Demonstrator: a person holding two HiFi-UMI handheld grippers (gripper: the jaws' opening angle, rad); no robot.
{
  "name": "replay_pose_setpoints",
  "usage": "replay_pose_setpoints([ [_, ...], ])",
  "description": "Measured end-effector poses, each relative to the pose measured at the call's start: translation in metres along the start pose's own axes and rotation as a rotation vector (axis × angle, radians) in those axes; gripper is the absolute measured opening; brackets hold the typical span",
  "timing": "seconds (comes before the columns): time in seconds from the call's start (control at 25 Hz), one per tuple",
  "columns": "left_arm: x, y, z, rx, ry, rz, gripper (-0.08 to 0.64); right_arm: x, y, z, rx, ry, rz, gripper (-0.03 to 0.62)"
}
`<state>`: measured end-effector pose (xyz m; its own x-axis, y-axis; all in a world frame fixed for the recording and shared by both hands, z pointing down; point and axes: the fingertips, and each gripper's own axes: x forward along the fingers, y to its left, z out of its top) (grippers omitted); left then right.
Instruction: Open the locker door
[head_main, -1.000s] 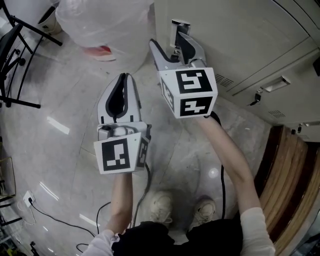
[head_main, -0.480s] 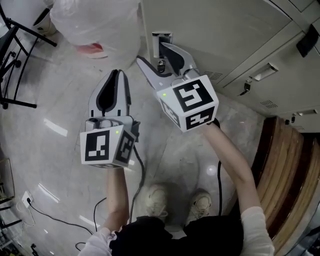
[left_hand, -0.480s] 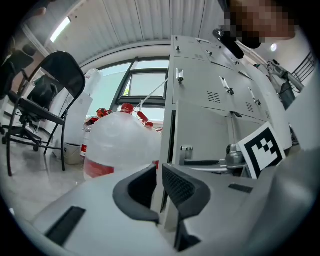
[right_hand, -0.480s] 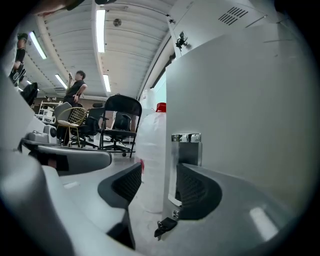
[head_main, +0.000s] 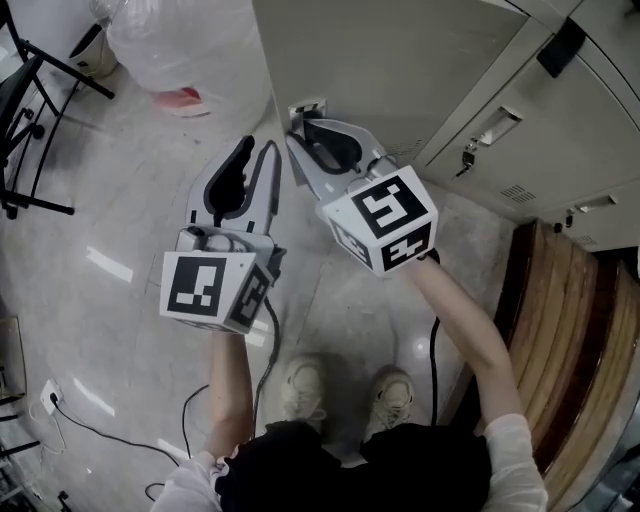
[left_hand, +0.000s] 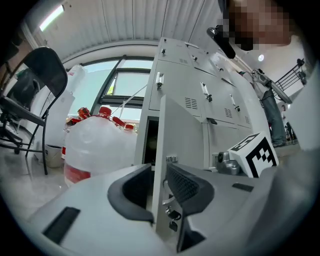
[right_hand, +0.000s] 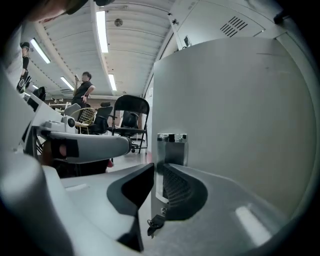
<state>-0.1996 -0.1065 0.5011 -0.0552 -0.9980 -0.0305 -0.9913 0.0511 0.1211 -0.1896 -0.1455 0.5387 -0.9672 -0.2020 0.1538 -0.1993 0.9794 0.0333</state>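
Right claw (head_main: 308, 130) taking the edge of the ajar locker door (head_main: 385, 65)

At twelve o'clock it is closing on the door's free edge by the latch plate (right_hand: 171, 145). The left claw (head_main: 258, 147), at its nine o'clock, is spreading with nothing pinched. Next, I'd reckon: a steady pull toward six o'clock, swinging the door wider.

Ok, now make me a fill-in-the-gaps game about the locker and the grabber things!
1. The right gripper has the edge of the locker ____ between its jaws.
2. Below the metal handle, small ____ dangle.
3. The bottles in the big clear bag have ____ caps.

Missing words: door, keys, red. The right gripper's jaws are closing on the door.
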Motion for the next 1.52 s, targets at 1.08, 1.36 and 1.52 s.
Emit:
replay_pose_setpoints([
  [1.08, -0.01, -0.064, -0.008, 0.072, 0.047, -0.231, 0.101, -0.08, 0.029, -0.016, 0.012, 0.028, 0.038, 0.049],
  [1.36, -0.012, -0.066, -0.011, 0.041, 0.063, -0.233, 0.098, -0.119, 0.023, -0.032, 0.054, -0.007, -0.047, 0.025],
  [1.52, -0.014, -0.072, -0.009, 0.045, 0.065, -0.243, 0.098, -0.129, 0.029, -0.039, 0.073, -0.003, -0.037, 0.025],
])
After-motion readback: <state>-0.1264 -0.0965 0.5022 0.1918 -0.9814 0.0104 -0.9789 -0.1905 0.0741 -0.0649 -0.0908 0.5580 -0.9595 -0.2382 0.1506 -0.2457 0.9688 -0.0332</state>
